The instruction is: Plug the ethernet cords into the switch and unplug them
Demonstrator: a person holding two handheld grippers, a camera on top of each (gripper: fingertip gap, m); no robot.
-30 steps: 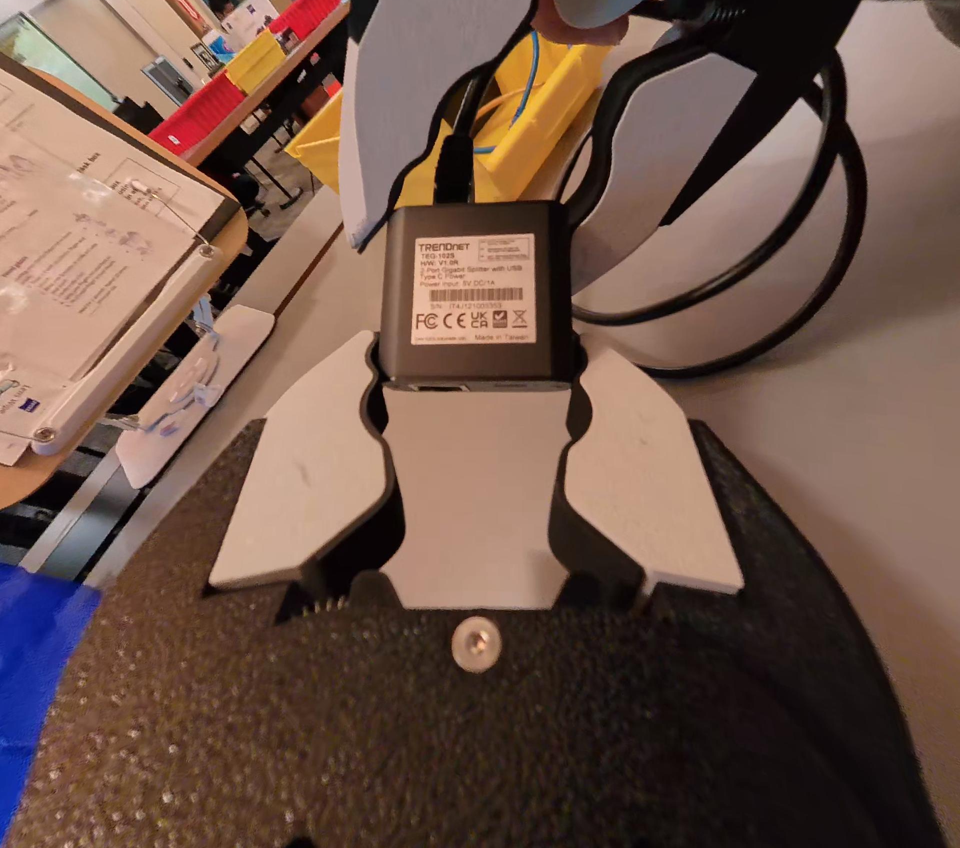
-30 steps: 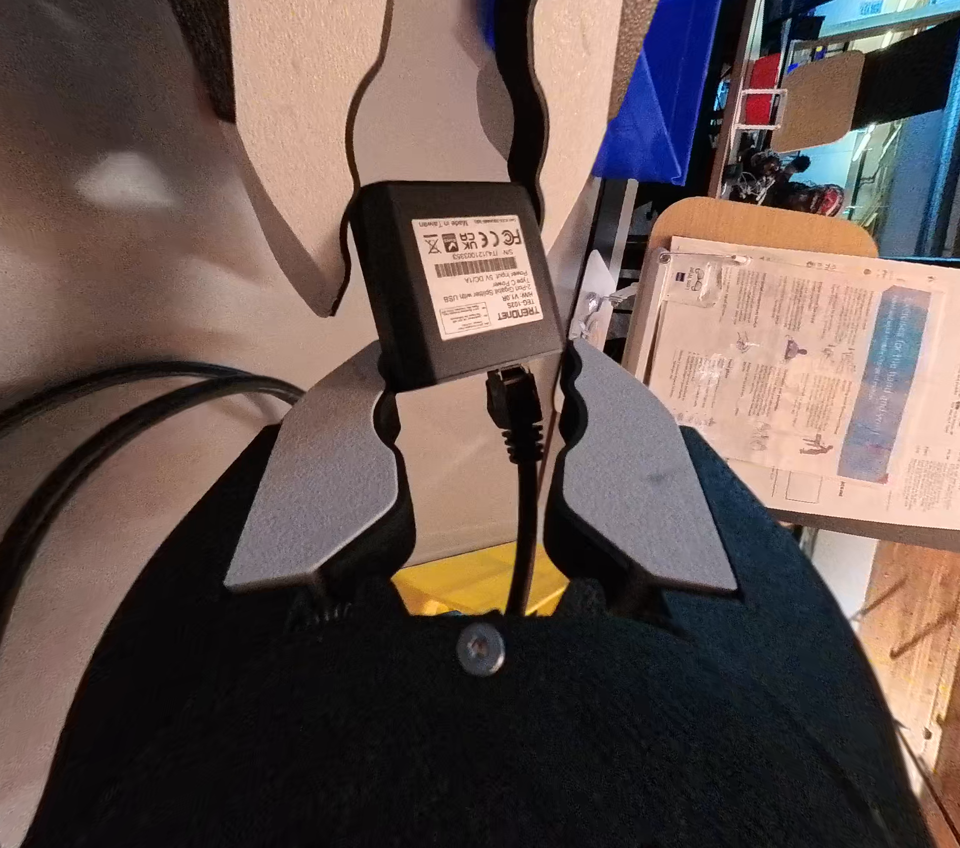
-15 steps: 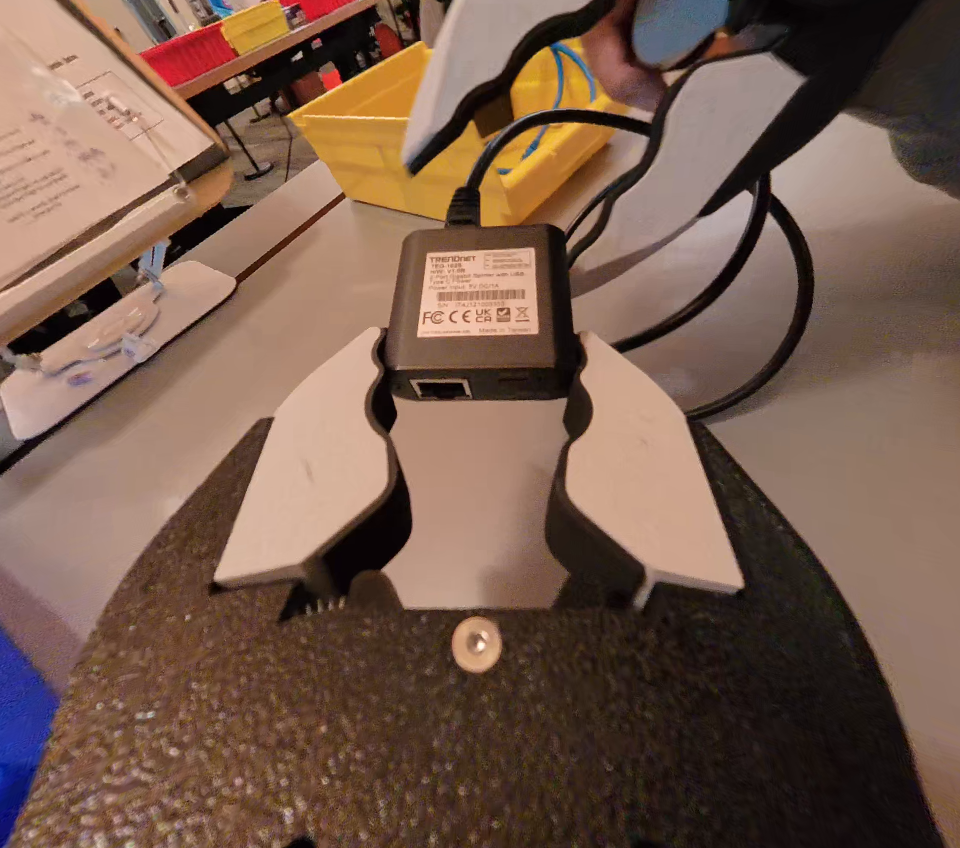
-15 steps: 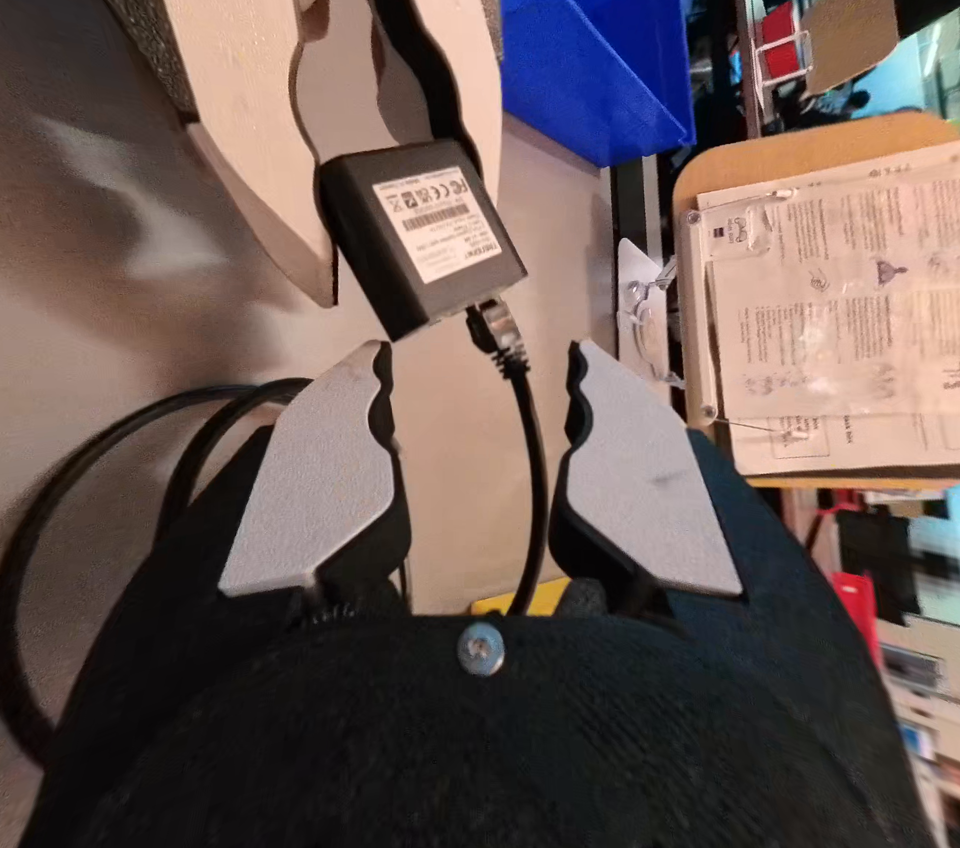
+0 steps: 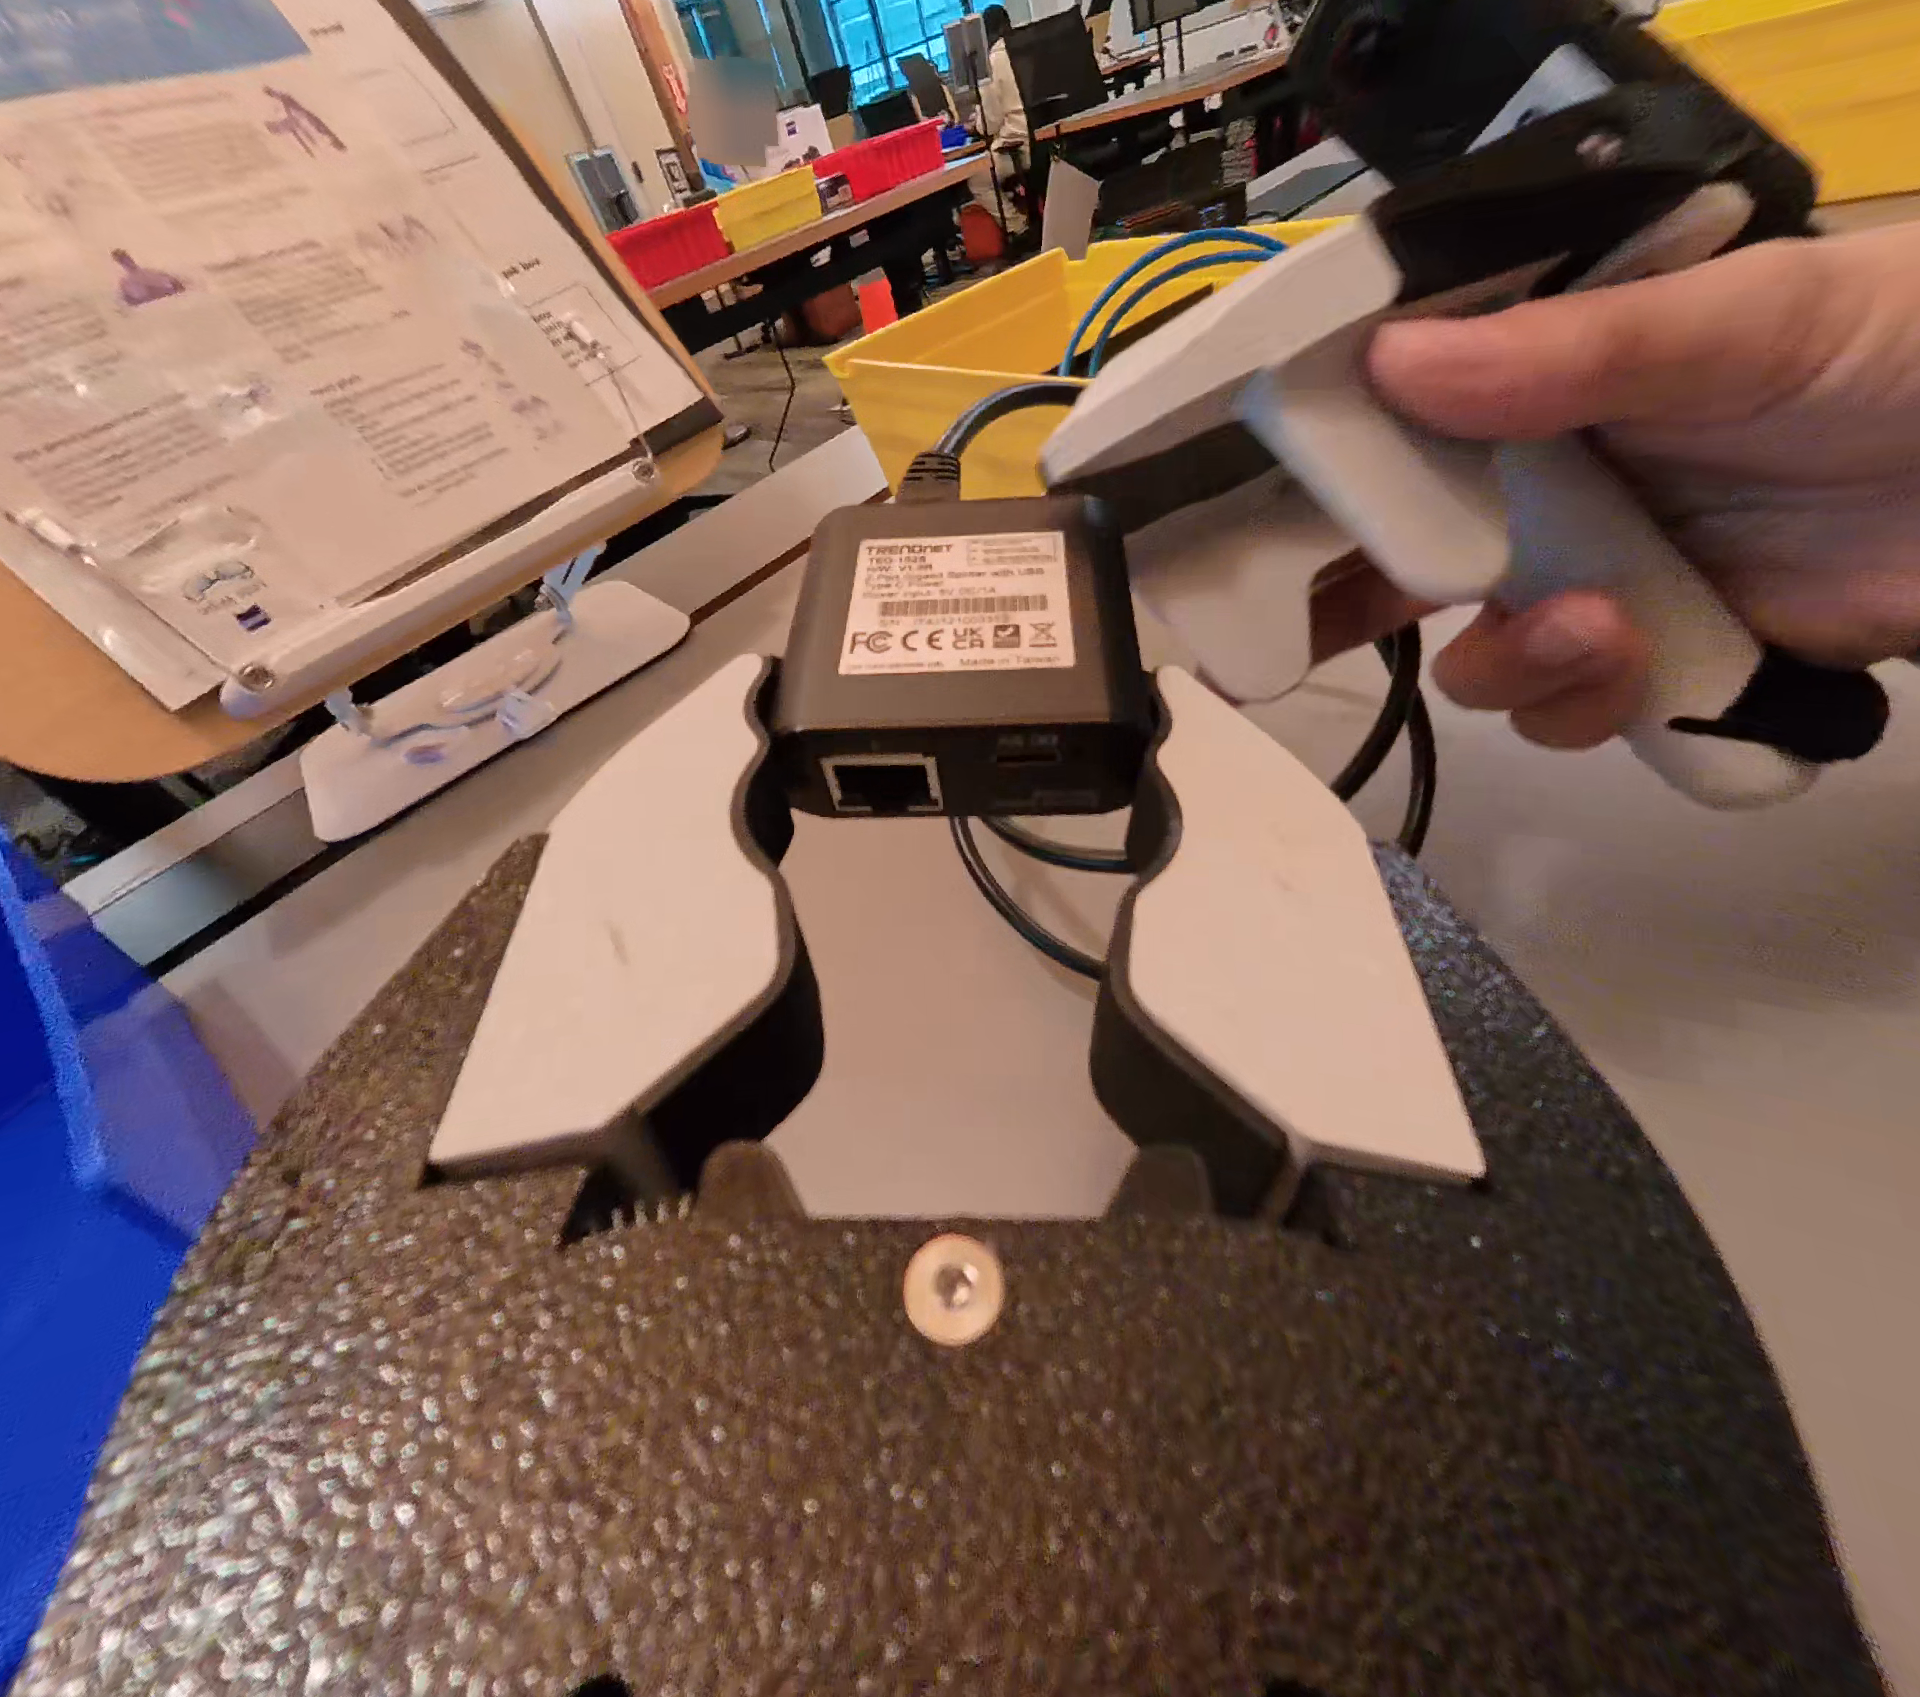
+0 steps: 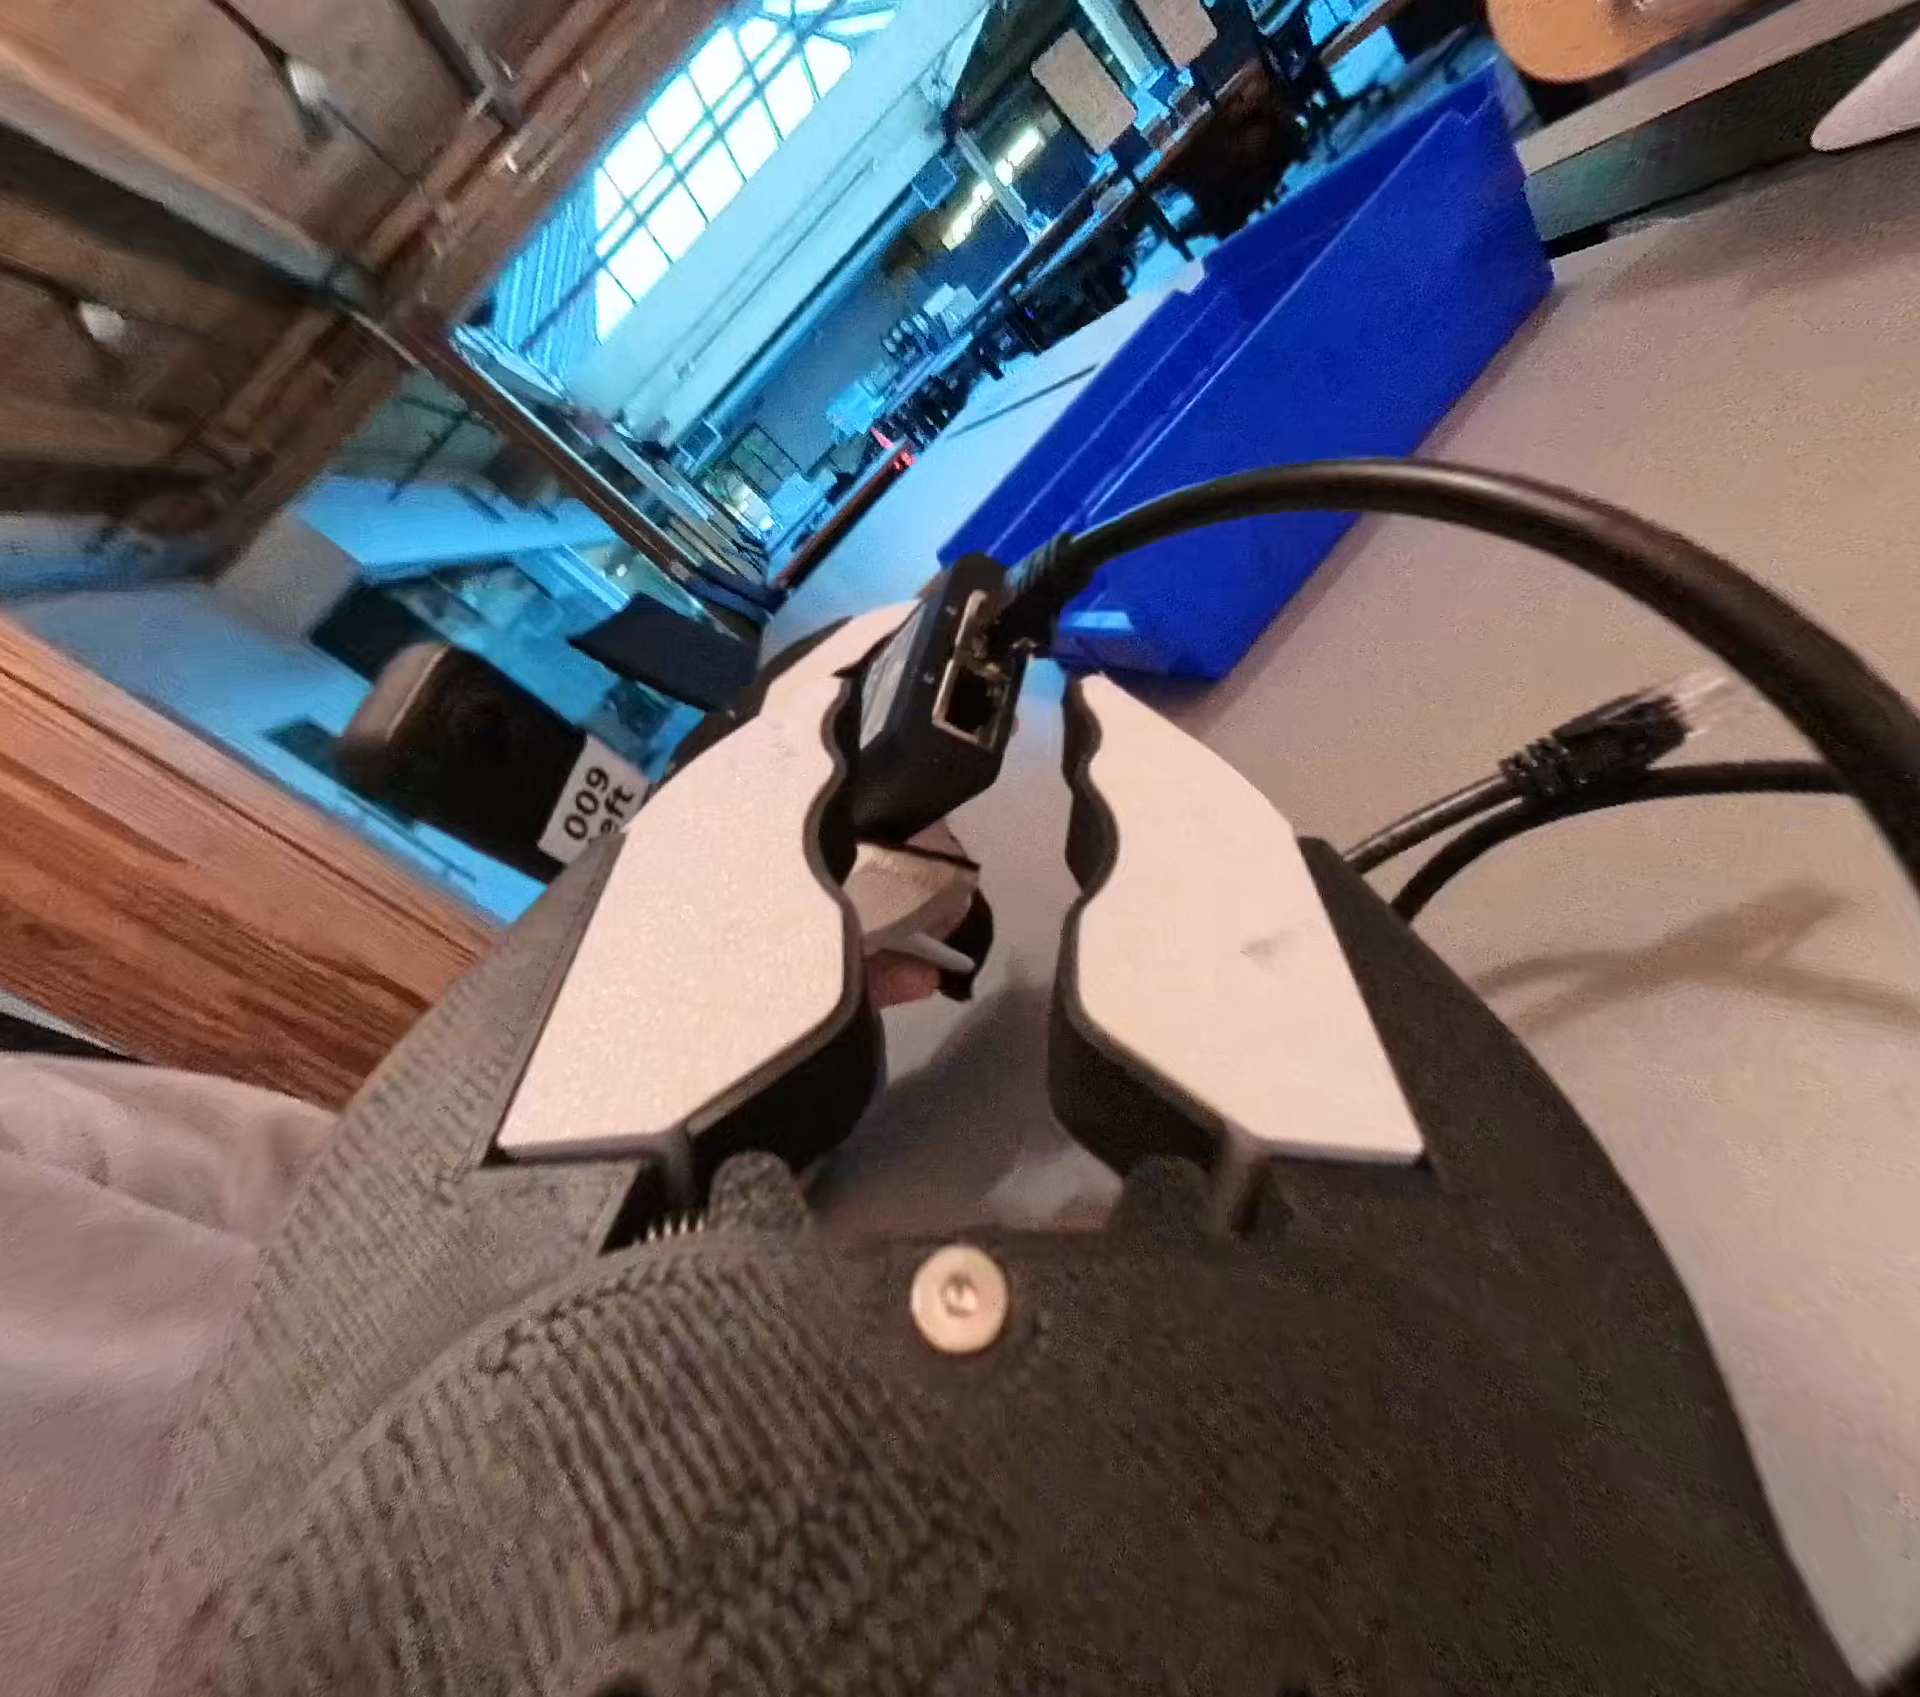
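My left gripper (image 5: 961,717) is shut on the black switch (image 5: 956,608), label side up, just above the grey table (image 5: 1662,972). An empty port (image 5: 883,785) faces the camera. A black ethernet cord (image 5: 935,468) is plugged into the switch's far side. My right gripper (image 5: 1138,572), held by a hand, is open and empty by the switch's far right corner. In the right wrist view the right gripper (image 6: 956,702) is open, with the switch (image 6: 925,712) just beyond its tips. The plugged cord (image 6: 1455,504) arcs right. A second black plug (image 6: 1600,738) lies loose on the table.
A yellow bin (image 5: 966,400) with a blue cable (image 5: 1143,286) stands behind the switch. A document stand (image 5: 312,297) is at the left. A blue bin (image 6: 1299,452) sits at the table's edge. Thin cables (image 5: 1018,899) run under the switch. The grippers are tip to tip, or close to it.
My right gripper has drawn back from the plugged cord and swung round to the switch's side, still open. My left gripper has tipped and raised its view, still holding the switch.
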